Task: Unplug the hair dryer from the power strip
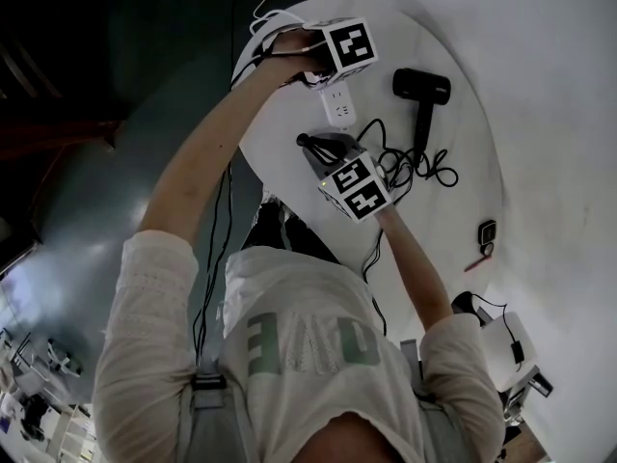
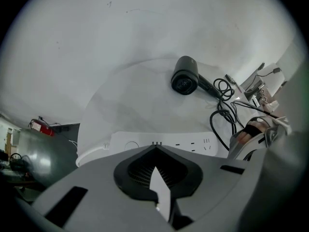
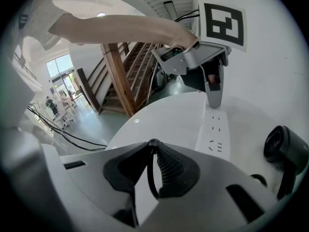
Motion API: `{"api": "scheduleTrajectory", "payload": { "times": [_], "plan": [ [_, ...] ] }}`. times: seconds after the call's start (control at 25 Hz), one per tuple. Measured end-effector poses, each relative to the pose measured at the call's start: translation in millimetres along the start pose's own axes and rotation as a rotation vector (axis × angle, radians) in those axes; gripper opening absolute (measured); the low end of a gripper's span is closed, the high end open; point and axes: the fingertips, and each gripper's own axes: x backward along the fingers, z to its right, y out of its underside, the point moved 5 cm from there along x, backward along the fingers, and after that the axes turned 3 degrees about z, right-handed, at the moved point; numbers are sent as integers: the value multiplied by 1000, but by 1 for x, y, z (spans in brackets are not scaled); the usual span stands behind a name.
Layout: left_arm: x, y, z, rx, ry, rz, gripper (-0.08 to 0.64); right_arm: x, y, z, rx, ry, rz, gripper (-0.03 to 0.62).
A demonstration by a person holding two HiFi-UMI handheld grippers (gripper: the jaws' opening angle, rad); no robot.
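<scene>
**Plug apparently out (the visible sockets looked empty)**
Right gripper [image 3: 153, 144] pinched the thin black cord [image 3: 148, 178]. Left gripper [image 2: 154, 148], jaws together, rested on the white oblong power strip [image 1: 339, 107]. The black plastic hair dryer [image 1: 421, 87] lay at its three o'clock. Next, probably: lay the cord down and release.

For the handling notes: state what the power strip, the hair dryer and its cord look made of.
The power strip looks like smooth white hard plastic, faintly glossy, with moulded slots. The hair dryer: matt black plastic, probably, by its dull even sheen. The cord loops loosely: likely rubber- or vinyl-sheathed.
</scene>
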Motion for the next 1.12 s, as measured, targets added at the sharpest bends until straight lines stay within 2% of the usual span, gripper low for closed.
{"api": "scheduleTrajectory", "payload": {
  "times": [0.28,0.4,0.52,0.76,0.84,0.96,1.04,1.12],
  "plan": [
    [-1,0,0,5,0,-4,11,-1,3,-1,-7,5,-7,70],
    [-3,-2,-1,4,4,6,11,0,2,-1,-30,10,9,113],
    [-3,-1,-2,4,3,5,11,0,2,-2,-37,5,6,118],
    [-2,1,-2,12,-2,0,11,11,-22,-3,-39,3,58,126],
    [-2,0,-2,28,-6,10,11,18,-35,5,-58,47,93,123],
    [-6,-1,-2,81,6,49,9,34,-57,19,-81,137,161,47],
    [-1,2,1,120,13,65,9,49,-74,28,-86,201,224,30],
    [13,0,2,150,8,119,10,67,-92,37,-94,256,296,21]
  ]
}}
